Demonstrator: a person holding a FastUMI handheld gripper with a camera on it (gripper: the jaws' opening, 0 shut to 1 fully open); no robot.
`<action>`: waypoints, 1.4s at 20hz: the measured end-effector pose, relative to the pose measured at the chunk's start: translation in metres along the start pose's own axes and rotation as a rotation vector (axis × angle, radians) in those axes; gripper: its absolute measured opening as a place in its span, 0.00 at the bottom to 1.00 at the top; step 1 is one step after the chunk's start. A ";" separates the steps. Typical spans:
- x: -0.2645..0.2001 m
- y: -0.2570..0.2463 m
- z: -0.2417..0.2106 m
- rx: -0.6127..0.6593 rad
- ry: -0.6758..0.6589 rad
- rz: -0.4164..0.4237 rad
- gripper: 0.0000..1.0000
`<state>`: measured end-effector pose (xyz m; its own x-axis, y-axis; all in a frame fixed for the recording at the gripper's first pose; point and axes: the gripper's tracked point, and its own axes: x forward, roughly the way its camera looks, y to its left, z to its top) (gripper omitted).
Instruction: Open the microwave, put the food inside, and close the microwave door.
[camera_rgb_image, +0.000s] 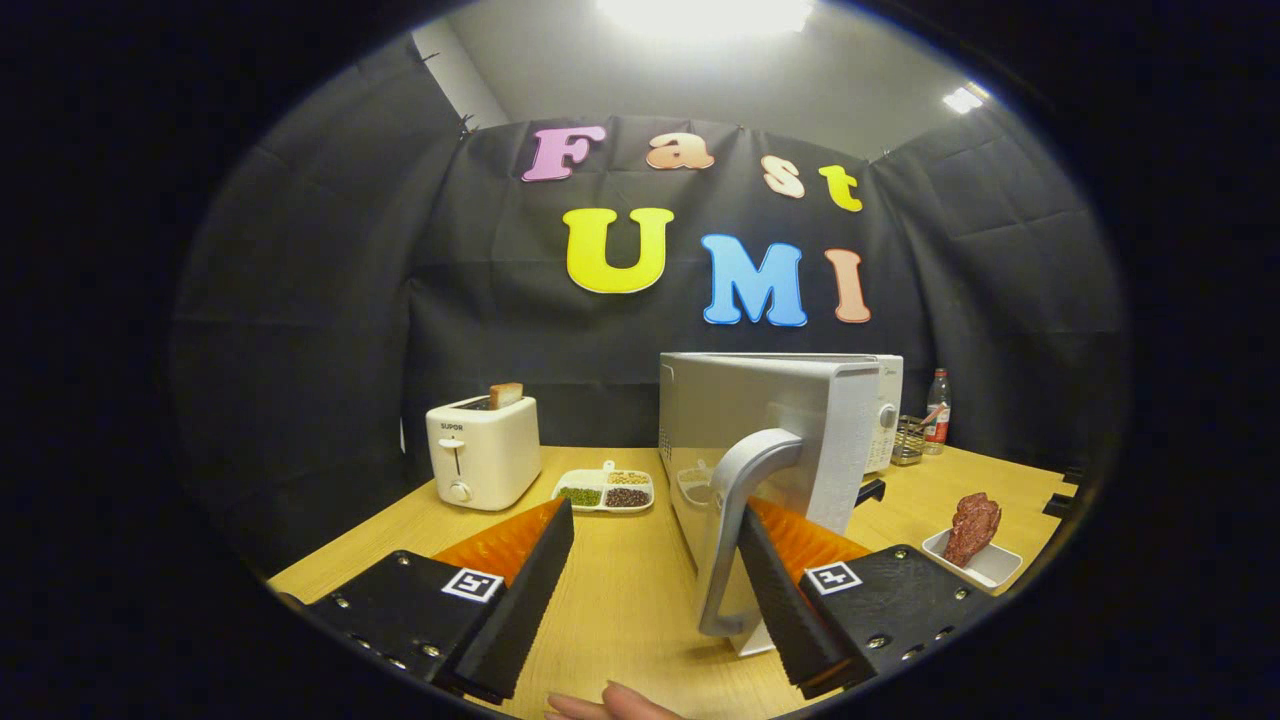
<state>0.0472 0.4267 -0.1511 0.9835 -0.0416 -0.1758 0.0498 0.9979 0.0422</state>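
The gripper (650, 590) is open, its 2 fingers spread wide apart over the wooden bench (620, 600). The microwave (790, 425) stands just ahead at 1 o'clock from the fingers, with its door (760, 440) swung out toward the camera so that the door's edge faces forward. The curved grey handle (735, 530) on that door runs down to the bench, right against the inner face of the right finger (785, 600); whether they actually touch cannot be told. The left finger (520, 590) is well apart from the handle, with bare bench between.

The food, a reddish-brown piece of meat (975, 525), sits upright in a small white tray (985, 568) on the bench at 2 o'clock, beyond the right finger and to the right of the microwave, not inside it.

At 11 o'clock a white toaster (482, 450) holds 1 slice of toast (505, 394) poking out of its slot. Between the toaster and the microwave lies a white divided dish (605, 490) with 3 compartments of beans or grains. Behind the microwave, at 2 o'clock, a bottle (938, 405) with a red label stands next to a small wire rack (908, 440). A fingertip of a person's hand (620, 705) shows at 6 o'clock, below the gripper.
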 end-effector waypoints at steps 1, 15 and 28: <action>-0.003 0.001 0.000 0.000 0.010 0.032 0.94; -0.122 -0.030 0.095 0.148 -0.103 0.743 0.94; -0.012 -0.294 0.081 -0.075 -0.104 0.493 0.94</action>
<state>0.0345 0.1295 -0.0821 0.8991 0.4344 -0.0536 -0.4338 0.9007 0.0238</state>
